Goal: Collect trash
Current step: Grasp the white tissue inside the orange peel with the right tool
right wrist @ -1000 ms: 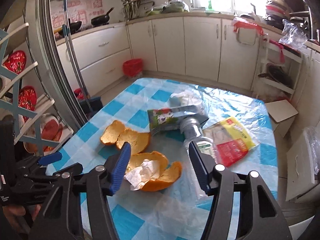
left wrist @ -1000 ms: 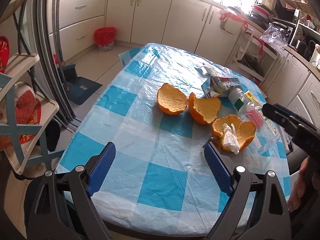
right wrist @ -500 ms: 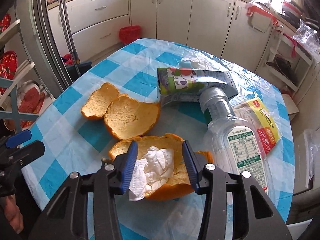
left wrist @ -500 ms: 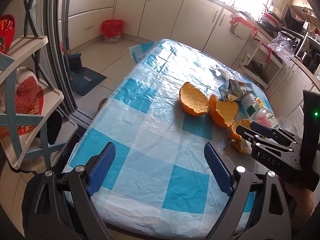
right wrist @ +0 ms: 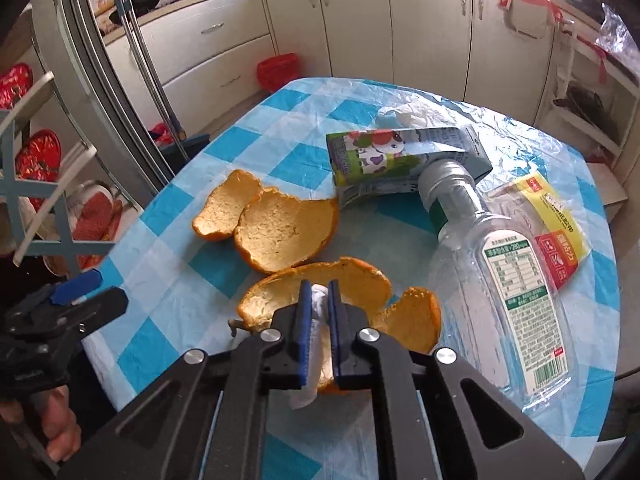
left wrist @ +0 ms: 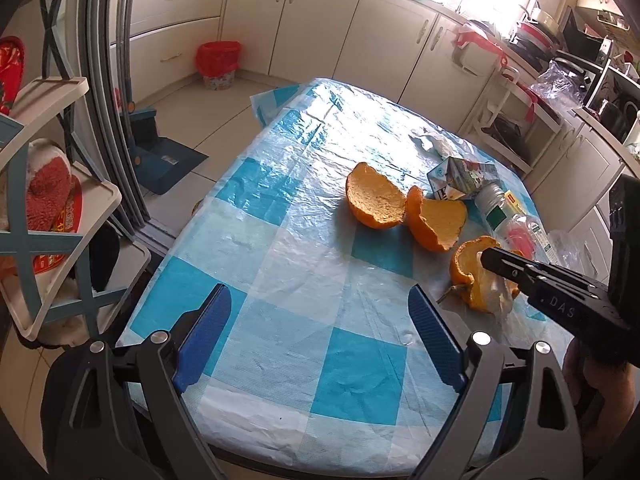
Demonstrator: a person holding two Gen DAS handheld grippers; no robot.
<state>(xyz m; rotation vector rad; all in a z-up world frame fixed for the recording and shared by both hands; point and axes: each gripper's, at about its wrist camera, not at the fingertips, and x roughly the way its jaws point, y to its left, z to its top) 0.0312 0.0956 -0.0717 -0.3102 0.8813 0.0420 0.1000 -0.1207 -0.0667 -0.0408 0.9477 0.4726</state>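
Right gripper [right wrist: 320, 292] jaws just closed, pinching white tissue [right wrist: 318, 300] inside orange peel [right wrist: 344, 280]; left gripper [left wrist: 320, 332] spread wide, empty

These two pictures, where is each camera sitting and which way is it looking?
Left wrist: on the left gripper, tilted down over the checked table; its open blue fingers and the right gripper show.
Right wrist: on the right gripper, aimed down at the orange peel; its jaws, just closing, pinch the white tissue; a hand holds the left gripper.
Shared: peels, milk carton, bottle, red bin.
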